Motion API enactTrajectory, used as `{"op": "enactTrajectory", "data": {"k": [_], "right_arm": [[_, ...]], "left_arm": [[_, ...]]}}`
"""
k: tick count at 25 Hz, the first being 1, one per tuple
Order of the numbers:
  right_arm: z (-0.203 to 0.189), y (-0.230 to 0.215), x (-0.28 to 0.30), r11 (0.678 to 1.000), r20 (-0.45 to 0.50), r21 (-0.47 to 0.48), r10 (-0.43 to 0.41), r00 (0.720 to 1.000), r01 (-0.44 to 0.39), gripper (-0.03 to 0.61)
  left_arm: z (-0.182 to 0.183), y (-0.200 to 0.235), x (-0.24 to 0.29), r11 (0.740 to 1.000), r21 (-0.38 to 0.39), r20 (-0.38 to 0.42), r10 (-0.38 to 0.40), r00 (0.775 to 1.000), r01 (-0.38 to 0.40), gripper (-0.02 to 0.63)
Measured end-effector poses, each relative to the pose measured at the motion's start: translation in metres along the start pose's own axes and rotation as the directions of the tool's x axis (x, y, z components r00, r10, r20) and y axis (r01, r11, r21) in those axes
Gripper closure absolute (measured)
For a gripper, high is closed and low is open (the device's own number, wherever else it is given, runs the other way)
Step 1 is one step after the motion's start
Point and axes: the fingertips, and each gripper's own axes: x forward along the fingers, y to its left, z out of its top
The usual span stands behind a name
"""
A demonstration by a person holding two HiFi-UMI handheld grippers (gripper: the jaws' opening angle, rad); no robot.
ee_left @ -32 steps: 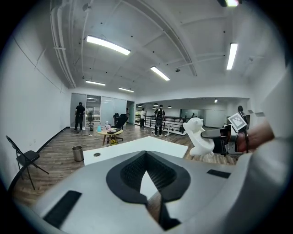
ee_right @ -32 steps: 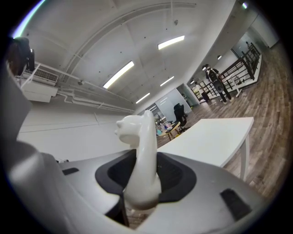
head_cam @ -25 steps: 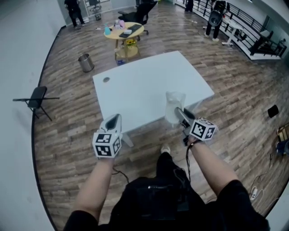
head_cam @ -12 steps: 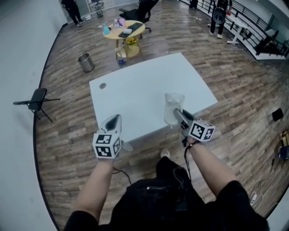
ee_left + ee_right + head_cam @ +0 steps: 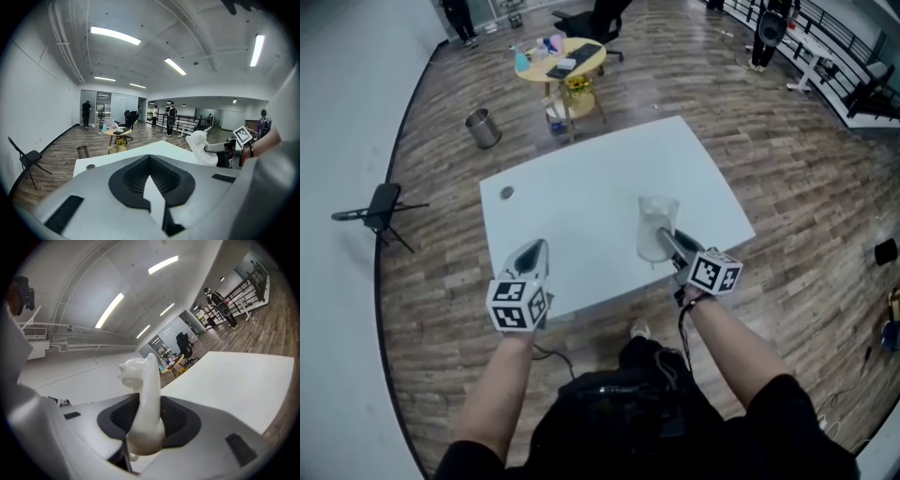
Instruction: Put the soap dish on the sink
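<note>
Head view: soap dish over table

1. Your left hand-held gripper points forward, its jaws together with nothing between them.
2. Your right hand-held gripper has its jaws clamped on the soap dish, which stands upright.
3. Your left forearm and right forearm both reach forward, well apart.

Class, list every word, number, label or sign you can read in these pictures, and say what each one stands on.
No readable text anywhere in these views.
Marker cubes on the left gripper and right gripper: black-and-white square patterns only, no letters.
Soap dish: plain white, no print.
Bottles on the round table: any labels too small to read.
</note>
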Motion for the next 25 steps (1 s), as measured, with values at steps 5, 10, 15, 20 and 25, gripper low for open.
{"op": "enactTrajectory", "data": {"k": [5, 10, 15, 20, 25], "right_arm": [[0.022, -0.021, 0.021, 0.999, -0.022, 0.007, 0.035, 0.999, -0.035, 0.434], [0.041, -0.040, 0.034, 0.998, -0.027, 0.028, 0.062, 0.998, -0.062, 0.434], [0.045, -0.060, 0.038, 0.997, -0.044, 0.045, 0.057, 0.997, -0.055, 0.434], [0.047, -0.064, 0.051, 0.995, -0.055, 0.066, 0.073, 0.996, -0.070, 0.433], [0.040, -0.067, 0.062, 0.995, -0.101, 0.061, 0.082, 0.992, -0.076, 0.434]], "left_arm": [[0.021, -0.005, 0.029, 1.000, 0.009, 0.014, 0.024, 1.000, -0.025, 0.624], [0.022, -0.012, 0.054, 0.999, -0.005, 0.001, 0.050, 0.999, -0.050, 0.624], [0.022, -0.018, 0.070, 0.998, 0.005, -0.010, 0.055, 0.998, -0.055, 0.624], [0.019, -0.015, 0.083, 0.997, -0.009, -0.019, 0.071, 0.997, -0.071, 0.624], [0.009, -0.015, 0.084, 0.997, 0.024, -0.040, 0.081, 0.996, -0.080, 0.624]]}}
